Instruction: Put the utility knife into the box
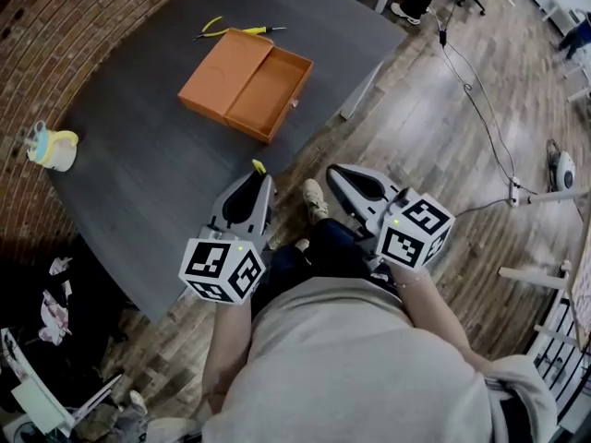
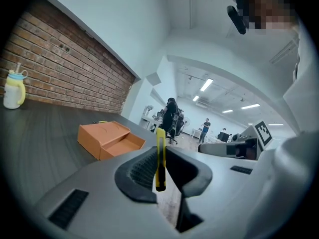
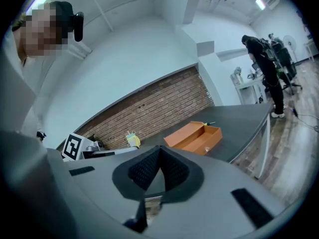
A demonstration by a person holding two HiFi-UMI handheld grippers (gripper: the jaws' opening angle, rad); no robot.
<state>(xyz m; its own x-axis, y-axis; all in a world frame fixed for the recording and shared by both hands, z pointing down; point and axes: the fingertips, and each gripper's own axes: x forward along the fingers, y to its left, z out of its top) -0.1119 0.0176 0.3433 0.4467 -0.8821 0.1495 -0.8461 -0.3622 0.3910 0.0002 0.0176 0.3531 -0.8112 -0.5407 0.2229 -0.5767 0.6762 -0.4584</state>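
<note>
My left gripper point(image 1: 256, 179) is shut on a yellow utility knife point(image 2: 160, 158), which stands upright between the jaws; its yellow tip point(image 1: 259, 166) pokes out over the table's near edge. The open orange box point(image 1: 247, 82) lies on the dark table point(image 1: 157, 183), well ahead of both grippers, and shows as the orange box point(image 2: 110, 139) in the left gripper view and the orange box point(image 3: 195, 136) in the right gripper view. My right gripper point(image 1: 338, 175) is shut with nothing between its jaws, off the table over the wooden floor.
Yellow-handled pliers and a screwdriver point(image 1: 231, 30) lie just beyond the box. A pale yellow cup point(image 1: 53, 148) stands at the table's left edge by the brick wall. Cables point(image 1: 480, 109) run across the floor on the right. People stand in the far background.
</note>
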